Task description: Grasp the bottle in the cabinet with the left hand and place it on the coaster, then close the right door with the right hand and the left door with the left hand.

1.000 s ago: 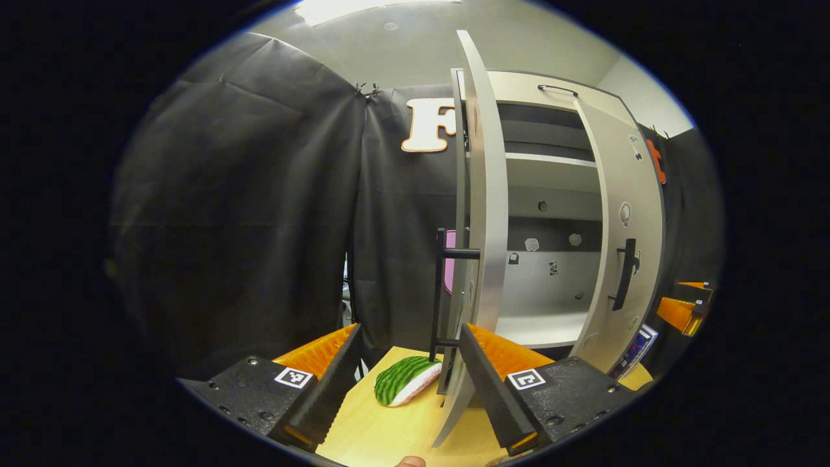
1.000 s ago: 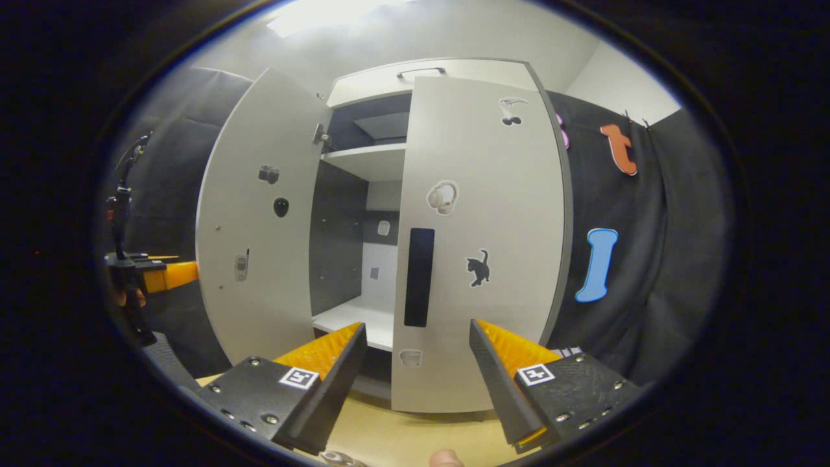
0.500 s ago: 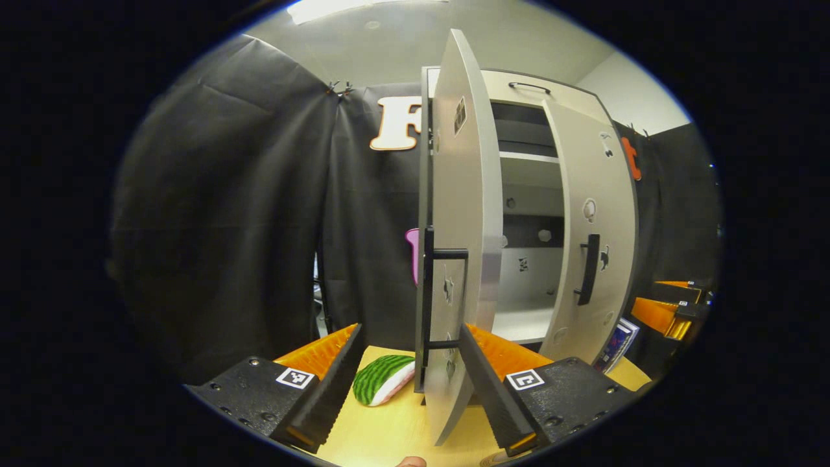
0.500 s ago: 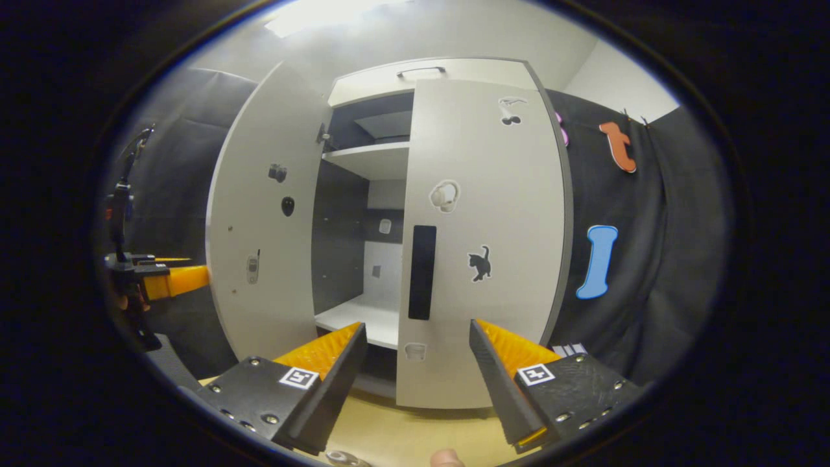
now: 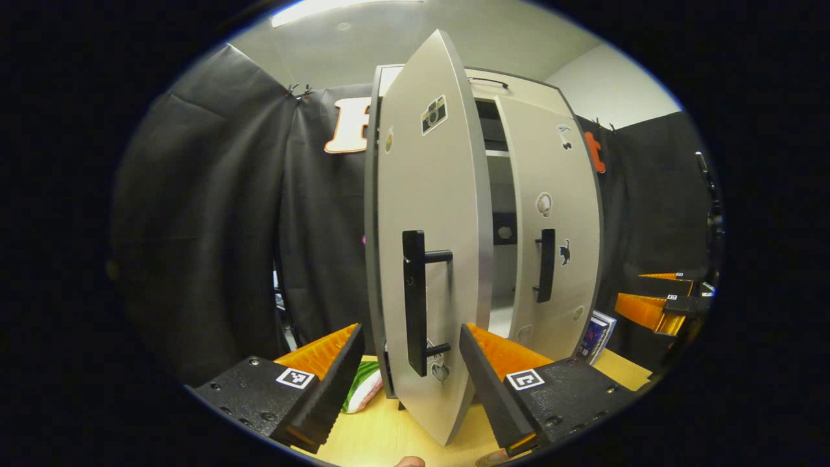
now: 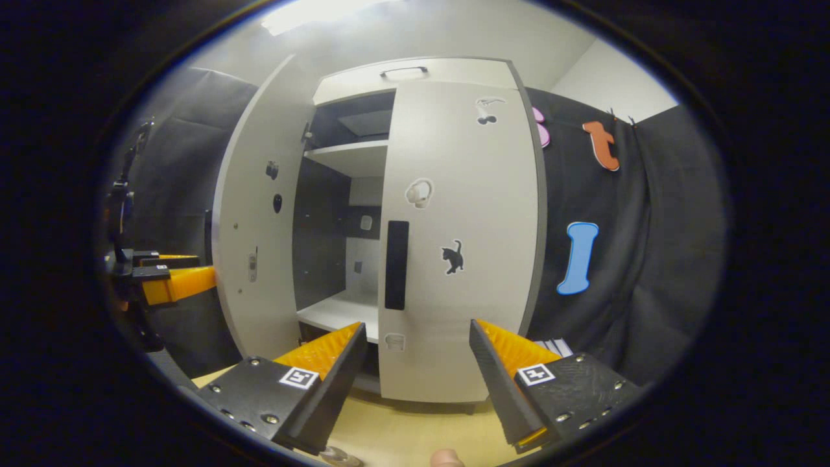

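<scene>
The cabinet's left door (image 5: 431, 214) stands half open, and its outer face and black handle (image 5: 415, 301) are right in front of my left gripper (image 5: 408, 383). That gripper is open, with the door's lower edge between its fingers. In the right gripper view the left gripper (image 6: 172, 283) touches the outside of the left door (image 6: 256, 214). The right door (image 6: 457, 240) lies against the cabinet front, its handle (image 6: 397, 264) just ahead of my open right gripper (image 6: 415, 383). The shelves (image 6: 350, 155) seen through the gap are bare.
A watermelon-slice toy (image 5: 360, 386) lies on the wooden table (image 5: 389, 434) left of the cabinet's foot. A box-like item (image 5: 600, 334) leans by the cabinet's right side. The right gripper (image 5: 655, 308) hangs at the far right. Black cloth walls close in on both sides.
The left door has swung well toward shut, turning from edge-on to face-on in the left gripper view. The left gripper followed it rightward. The right door and right gripper barely moved.
</scene>
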Action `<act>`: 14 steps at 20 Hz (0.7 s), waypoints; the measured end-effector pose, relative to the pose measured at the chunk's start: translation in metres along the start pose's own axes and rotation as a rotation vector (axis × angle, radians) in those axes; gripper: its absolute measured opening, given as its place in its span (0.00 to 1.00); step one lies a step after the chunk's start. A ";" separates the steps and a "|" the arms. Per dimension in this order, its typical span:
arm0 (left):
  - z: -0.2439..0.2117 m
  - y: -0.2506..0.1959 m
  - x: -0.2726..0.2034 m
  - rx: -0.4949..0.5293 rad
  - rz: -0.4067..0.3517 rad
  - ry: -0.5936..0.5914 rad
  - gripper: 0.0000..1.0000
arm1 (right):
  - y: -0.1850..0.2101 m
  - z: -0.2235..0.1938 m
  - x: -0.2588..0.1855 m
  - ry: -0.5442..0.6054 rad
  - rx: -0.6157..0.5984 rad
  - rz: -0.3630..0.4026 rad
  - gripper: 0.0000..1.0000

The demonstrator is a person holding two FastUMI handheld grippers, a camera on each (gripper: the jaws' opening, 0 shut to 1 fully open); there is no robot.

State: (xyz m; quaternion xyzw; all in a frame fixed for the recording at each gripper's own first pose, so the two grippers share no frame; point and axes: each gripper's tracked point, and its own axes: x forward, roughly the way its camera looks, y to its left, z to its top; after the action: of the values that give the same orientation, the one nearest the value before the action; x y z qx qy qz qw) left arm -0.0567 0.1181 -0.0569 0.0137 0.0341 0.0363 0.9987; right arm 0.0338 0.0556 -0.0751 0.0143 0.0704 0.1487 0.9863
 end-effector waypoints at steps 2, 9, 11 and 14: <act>0.000 -0.006 0.008 0.004 -0.019 -0.002 0.92 | -0.011 -0.001 -0.003 0.001 -0.005 -0.027 0.96; -0.004 -0.022 0.032 0.007 -0.059 0.006 0.93 | -0.058 -0.007 -0.020 0.010 0.010 -0.142 0.96; -0.005 -0.025 0.038 0.015 -0.066 0.008 0.94 | -0.068 -0.008 -0.024 0.014 0.020 -0.168 0.96; -0.008 -0.029 0.045 0.007 -0.076 0.014 0.93 | -0.080 -0.011 -0.031 0.018 0.023 -0.200 0.96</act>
State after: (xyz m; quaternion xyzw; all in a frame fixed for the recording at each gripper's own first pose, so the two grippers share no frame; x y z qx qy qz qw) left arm -0.0099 0.0926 -0.0690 0.0157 0.0419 -0.0015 0.9990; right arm 0.0261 -0.0296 -0.0857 0.0173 0.0818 0.0487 0.9953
